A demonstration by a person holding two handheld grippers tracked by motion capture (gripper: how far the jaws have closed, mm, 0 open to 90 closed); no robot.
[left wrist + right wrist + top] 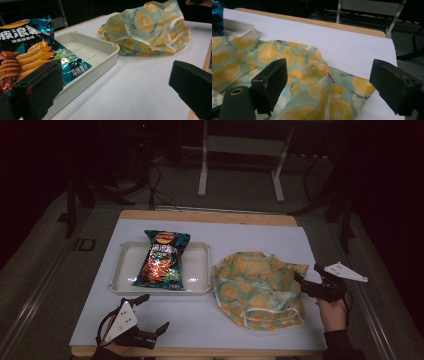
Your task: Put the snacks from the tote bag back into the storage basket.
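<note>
A dark teal bag of crisps point(162, 260) lies lengthwise in a shallow white tray point(200, 265) at the table's left middle. In the left gripper view the crisps bag point(30, 55) and the tray point(100, 52) are close ahead. A crumpled cloth bag point(257, 287) printed with orange fruit slices lies to the tray's right. My left gripper point(155, 312) is open near the front left edge, empty, short of the tray. My right gripper point(306, 272) is open at the cloth bag's right edge. In the right gripper view its jaws straddle the cloth point(299, 82) without closing on it.
A white sheet point(250, 235) covers the wooden table point(210, 216). Bare sheet stretches in front of the tray and behind the cloth bag. A white metal frame point(202, 170) stands on the floor beyond the far edge. The tray's corner point(242, 30) shows past the cloth.
</note>
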